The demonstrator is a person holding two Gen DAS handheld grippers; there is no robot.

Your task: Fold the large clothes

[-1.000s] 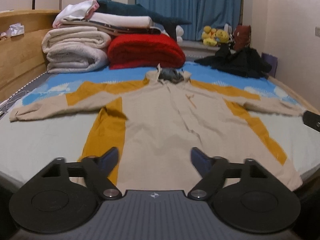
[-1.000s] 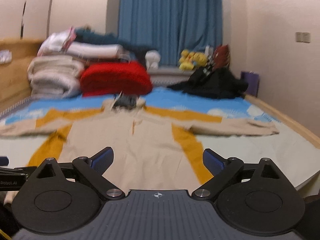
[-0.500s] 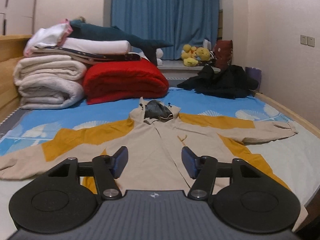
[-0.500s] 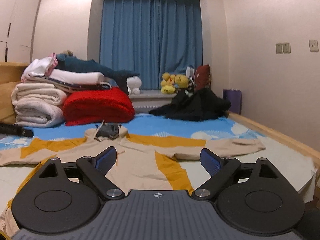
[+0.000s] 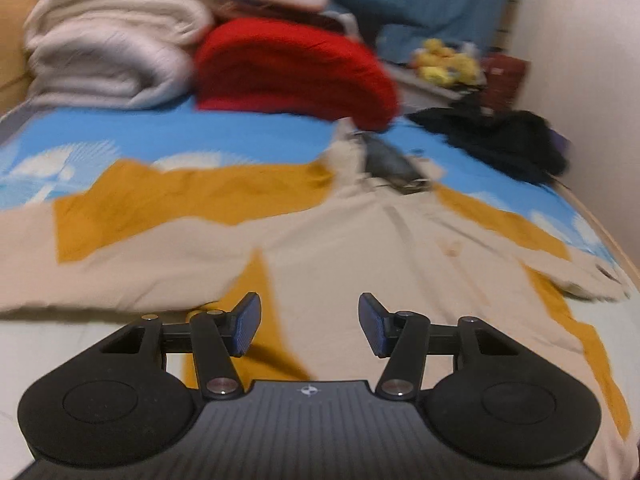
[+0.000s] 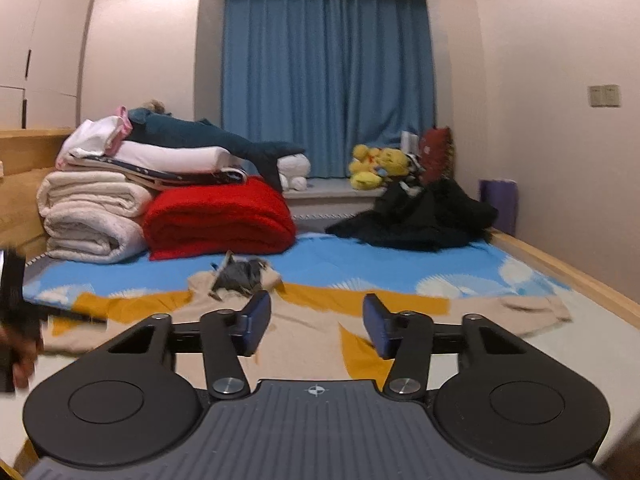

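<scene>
A: Which way does the hoodie (image 5: 360, 248) lie from the left gripper (image 5: 310, 322)?

B: Straight ahead and just below it. The jaws have just been closing a little but stand apart with nothing between them, right over the hem edge, where a mustard side panel meets the beige body. The garment is spread flat on the bed (image 5: 168, 136). Its long axis runs away from the gripper, hem nearest, hood farthest, and the sleeves stretch out to either side

A: And the right gripper (image 6: 316, 322)?

B: Farther back, looking nearly level across the hoodie (image 6: 312, 332). Its jaws have just been closing too, and they're empty. I judge the left hand the nearer one; it tilts down toward the cloth

A: Beyond the hood?

B: A red blanket (image 6: 218, 218) and folded white bedding (image 6: 90, 216), well apart from both grippers
</scene>
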